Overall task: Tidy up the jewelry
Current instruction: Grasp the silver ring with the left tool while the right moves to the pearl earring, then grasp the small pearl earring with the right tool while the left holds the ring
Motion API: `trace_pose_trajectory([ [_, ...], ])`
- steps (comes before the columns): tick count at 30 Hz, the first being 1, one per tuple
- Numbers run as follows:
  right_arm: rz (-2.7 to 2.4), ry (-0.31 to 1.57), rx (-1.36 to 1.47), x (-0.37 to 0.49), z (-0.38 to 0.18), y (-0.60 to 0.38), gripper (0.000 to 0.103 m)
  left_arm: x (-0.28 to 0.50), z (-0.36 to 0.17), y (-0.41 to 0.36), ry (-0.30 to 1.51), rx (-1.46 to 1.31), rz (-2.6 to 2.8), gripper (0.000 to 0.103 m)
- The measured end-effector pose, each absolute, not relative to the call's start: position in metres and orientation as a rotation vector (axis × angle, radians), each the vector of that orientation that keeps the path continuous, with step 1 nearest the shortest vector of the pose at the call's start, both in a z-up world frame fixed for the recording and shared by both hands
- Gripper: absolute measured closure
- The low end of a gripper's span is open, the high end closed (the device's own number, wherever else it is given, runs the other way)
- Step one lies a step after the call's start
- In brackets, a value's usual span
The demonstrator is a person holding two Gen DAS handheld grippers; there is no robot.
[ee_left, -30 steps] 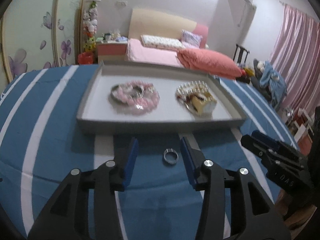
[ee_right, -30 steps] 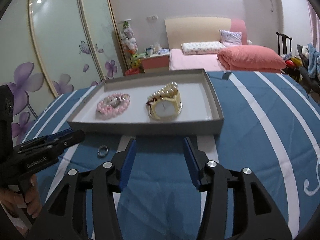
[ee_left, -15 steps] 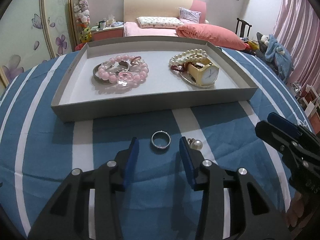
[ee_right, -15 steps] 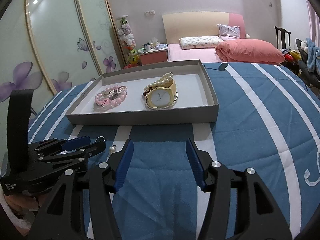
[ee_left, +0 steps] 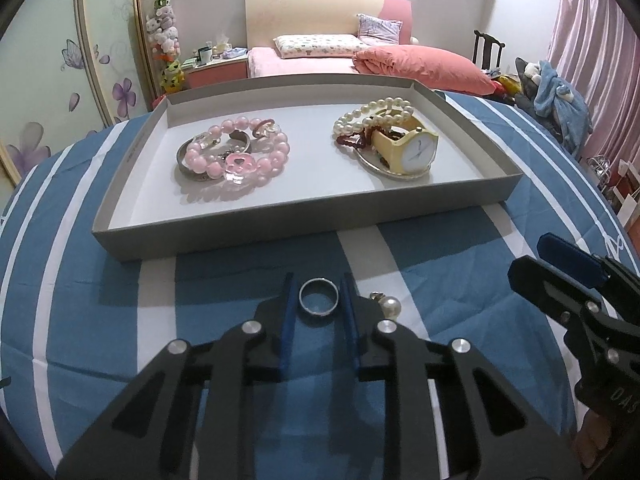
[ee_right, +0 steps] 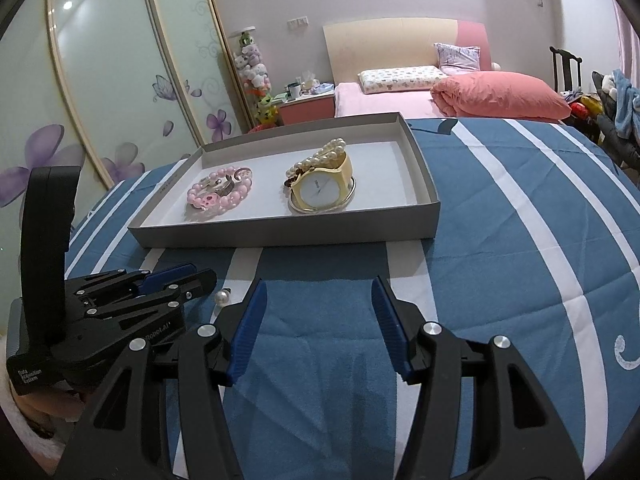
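A silver ring point(ee_left: 319, 297) lies on the blue striped cloth between the pads of my left gripper point(ee_left: 318, 294), which has closed onto its sides. A pearl earring point(ee_left: 389, 305) lies just right of it and also shows in the right wrist view point(ee_right: 222, 297). A grey tray point(ee_left: 248, 236) behind holds a pink bead bracelet point(ee_left: 240, 156), a pearl bracelet point(ee_left: 370, 112) and a yellow watch point(ee_left: 412, 146). My right gripper point(ee_right: 318, 300) is open and empty above the cloth, in front of the tray point(ee_right: 288, 236).
The table has a blue cloth with white stripes point(ee_right: 520, 220). A bed with a pink quilt point(ee_left: 420, 68) stands behind, with a wardrobe with flower doors point(ee_right: 100, 100) at the left and pink curtains point(ee_left: 600, 40) at the right.
My left gripper moved forward and down to the ring and its jaws closed around it. The right gripper shifted slightly closer to the cloth and stayed open.
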State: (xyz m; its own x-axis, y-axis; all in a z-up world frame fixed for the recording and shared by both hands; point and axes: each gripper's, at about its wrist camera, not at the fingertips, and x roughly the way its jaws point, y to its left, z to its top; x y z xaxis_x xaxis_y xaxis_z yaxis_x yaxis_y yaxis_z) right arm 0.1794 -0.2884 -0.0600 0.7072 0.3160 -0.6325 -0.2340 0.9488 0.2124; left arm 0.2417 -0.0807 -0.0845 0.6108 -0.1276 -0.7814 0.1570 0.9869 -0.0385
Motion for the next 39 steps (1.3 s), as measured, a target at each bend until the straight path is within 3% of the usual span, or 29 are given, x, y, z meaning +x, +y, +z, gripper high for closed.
trace_pose_trajectory([
  [18, 0.376, 0.736, 0.065, 0.177, -0.057, -0.260, 0.047, 0.235, -0.071, -0.007, 0.867, -0.085, -0.035, 0.081],
  [26, 0.465, 0.768, -0.015, 0.177, -0.061, -0.225, 0.068, 0.234, -0.064, 0.028, 0.842, -0.147, 0.024, 0.081],
  [39, 0.460, 0.834, -0.073, 0.192, -0.072, -0.202, 0.074, 0.235, -0.067, 0.039, 0.844, -0.169, 0.025, 0.081],
])
